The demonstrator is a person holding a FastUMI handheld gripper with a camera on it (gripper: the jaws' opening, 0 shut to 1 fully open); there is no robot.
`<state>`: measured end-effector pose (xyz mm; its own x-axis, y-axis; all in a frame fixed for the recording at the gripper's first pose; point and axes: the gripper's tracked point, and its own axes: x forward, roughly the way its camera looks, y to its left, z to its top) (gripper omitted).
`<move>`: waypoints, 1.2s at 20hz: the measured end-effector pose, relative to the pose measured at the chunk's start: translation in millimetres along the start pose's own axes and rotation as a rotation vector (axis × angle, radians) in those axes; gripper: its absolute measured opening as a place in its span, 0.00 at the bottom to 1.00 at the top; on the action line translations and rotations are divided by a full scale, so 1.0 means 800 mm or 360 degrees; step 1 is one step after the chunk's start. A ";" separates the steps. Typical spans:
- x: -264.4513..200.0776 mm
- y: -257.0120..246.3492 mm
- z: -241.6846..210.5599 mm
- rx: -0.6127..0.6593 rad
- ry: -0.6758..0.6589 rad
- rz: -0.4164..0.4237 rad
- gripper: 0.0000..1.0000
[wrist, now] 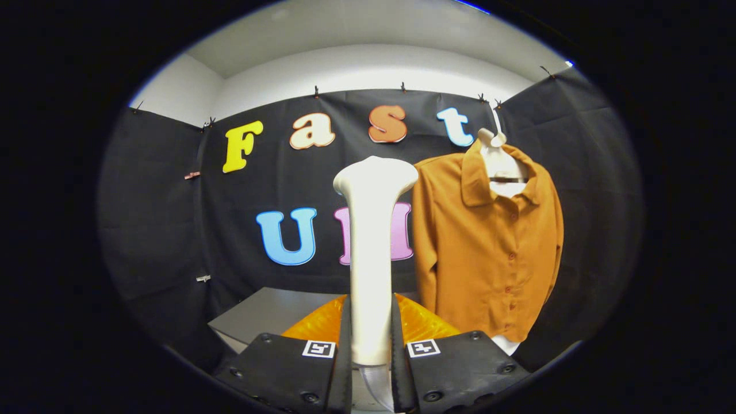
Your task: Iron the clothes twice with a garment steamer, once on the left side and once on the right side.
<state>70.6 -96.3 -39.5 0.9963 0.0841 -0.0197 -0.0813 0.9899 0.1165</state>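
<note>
One relation matters: your tongs [371, 345] grip the upright steamer [372, 241], and the shirt [489, 253] hangs ahead, rightward.

Matt cloth shirt [489, 247], smooth plastic steamer [372, 247]

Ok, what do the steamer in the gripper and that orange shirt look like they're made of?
Garment steamer: apparently smooth white plastic, semi-matte; even colour, moulded rounded head. The gripper fingers clamp its handle.
Orange shirt: looks like thin woven fabric, matte; soft folds, collar, button row. It hangs on a white hanger; fibre can't be told.
</note>
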 end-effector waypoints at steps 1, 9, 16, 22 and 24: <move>-0.004 -0.014 0.009 -0.0001 -0.0052 0.0000 0.31; -0.002 -0.133 0.027 0.0075 -0.0283 -0.0033 0.31; 0.050 -0.192 -0.026 0.0087 -0.0216 -0.0071 0.31; 0.067 -0.205 -0.086 0.0109 -0.0071 -0.0076 0.31; 0.064 -0.211 -0.110 0.0136 -0.0012 -0.0090 0.31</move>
<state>133.1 -248.9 -147.2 0.9994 0.0274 -0.0213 -0.0226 0.9796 0.1999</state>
